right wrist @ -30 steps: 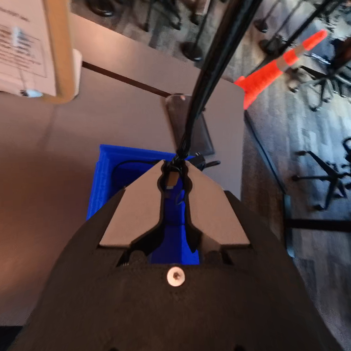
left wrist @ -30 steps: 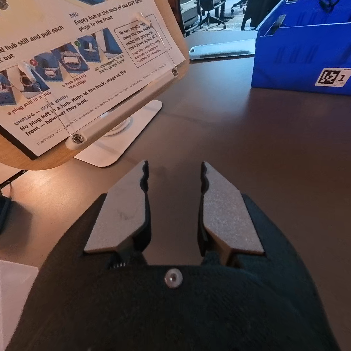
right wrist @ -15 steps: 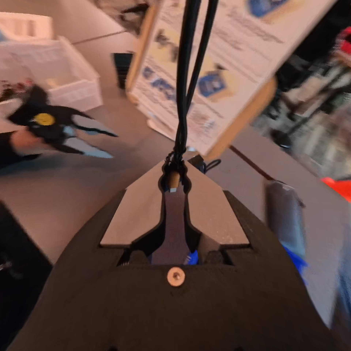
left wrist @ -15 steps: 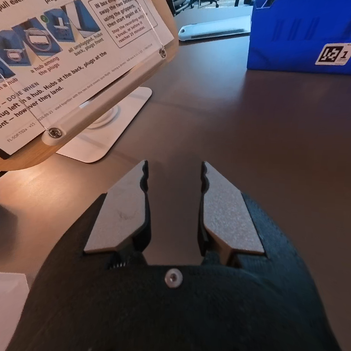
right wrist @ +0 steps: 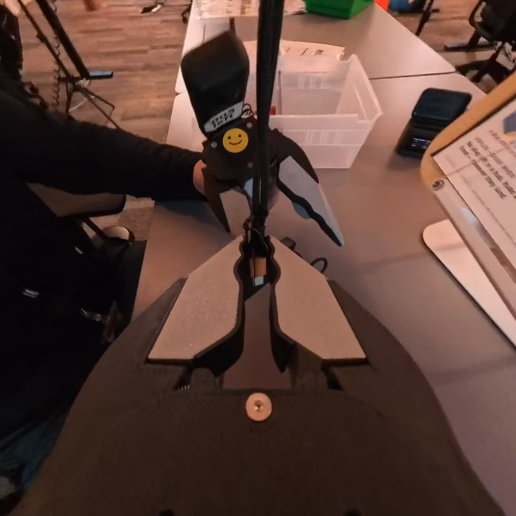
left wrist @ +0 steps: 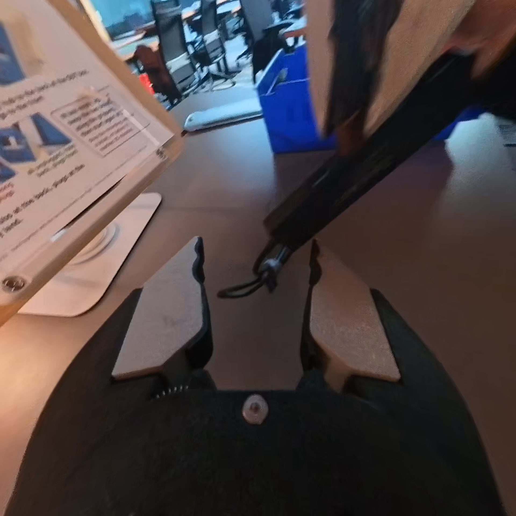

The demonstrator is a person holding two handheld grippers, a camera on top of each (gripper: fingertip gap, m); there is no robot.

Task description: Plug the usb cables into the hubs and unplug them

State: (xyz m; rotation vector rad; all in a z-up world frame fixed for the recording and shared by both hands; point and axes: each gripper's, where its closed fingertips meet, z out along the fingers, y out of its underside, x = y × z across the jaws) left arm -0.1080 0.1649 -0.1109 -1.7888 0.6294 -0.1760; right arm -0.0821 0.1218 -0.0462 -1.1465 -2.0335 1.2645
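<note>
The right gripper (right wrist: 255, 240) is clamped on a black cable bundle (right wrist: 266, 92) at frame centre, facing the left gripper (left wrist: 257, 248), whose jaws stand apart over the brown table (left wrist: 418, 251), blue bin (left wrist: 284, 111) upper right.

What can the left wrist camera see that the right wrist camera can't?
Only the left wrist view shows the blue box and office chairs behind it. Only the right wrist view shows the clear bin, a black device and the plug pinched by the right hand-held gripper. Both show the open left hand-held gripper, the black cables, the instruction board and the table.
</note>
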